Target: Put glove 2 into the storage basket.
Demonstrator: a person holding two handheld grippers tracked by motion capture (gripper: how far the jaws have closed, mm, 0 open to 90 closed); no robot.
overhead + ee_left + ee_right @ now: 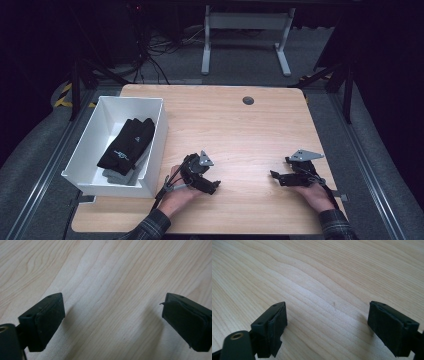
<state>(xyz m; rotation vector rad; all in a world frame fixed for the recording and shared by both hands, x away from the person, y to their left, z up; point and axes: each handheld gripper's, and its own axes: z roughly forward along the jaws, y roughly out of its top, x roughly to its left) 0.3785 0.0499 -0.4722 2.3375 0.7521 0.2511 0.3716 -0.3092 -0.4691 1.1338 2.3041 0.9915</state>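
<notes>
Gloves (126, 143) in bin (159, 131), partly hidden | left claw (216, 186) wide | right claw (274, 176) wide

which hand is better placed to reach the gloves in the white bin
Left. The left gripper sits open beside the white bin holding the gloves. The right gripper, also open, is farther away across the table.

The table (240, 130) under both tools is pale wood-grain, smooth with a soft sheen. The left gripper (112, 322) has matt black rubbery pads (47, 325), slightly worn at the edges; the right gripper (327, 327) looks alike, its pad (274, 335) frayed. Beyond the left gripper, a white plastic bin (155, 145) holds black and grey cloth gloves (127, 145).
</notes>
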